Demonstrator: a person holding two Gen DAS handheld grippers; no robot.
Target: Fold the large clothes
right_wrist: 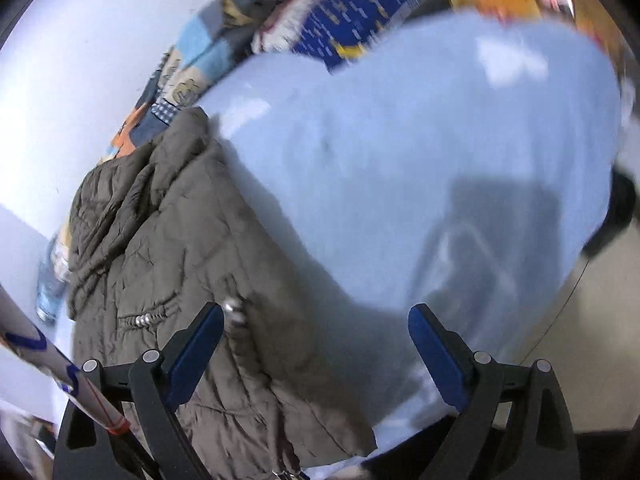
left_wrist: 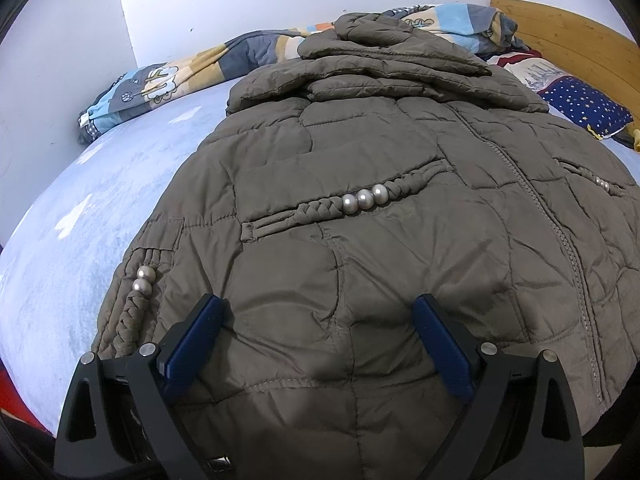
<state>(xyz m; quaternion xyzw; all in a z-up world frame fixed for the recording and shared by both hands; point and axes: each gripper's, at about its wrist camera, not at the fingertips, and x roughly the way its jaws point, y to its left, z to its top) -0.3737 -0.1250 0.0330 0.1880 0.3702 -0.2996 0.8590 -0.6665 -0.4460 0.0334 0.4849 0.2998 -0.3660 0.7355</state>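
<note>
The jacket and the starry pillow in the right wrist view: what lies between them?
Only bare blue sheet lies between the jacket and the pillow; the right wrist view shows this, though blurred.

Even indoor light; left wrist view sharp, right wrist view motion-blurred, both edges fisheye-bent.

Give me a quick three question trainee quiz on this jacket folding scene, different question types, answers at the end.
1. True or false: the left gripper is shut on the quilted jacket.
2. Multiple choice: the jacket lies on a) a wooden floor b) a light blue bedsheet c) a chair.
3. Fill in: the braided pocket trim carries three silver ____.

Key: 1 false, both the left and the right gripper are open; 2 b; 3 beads.
</note>
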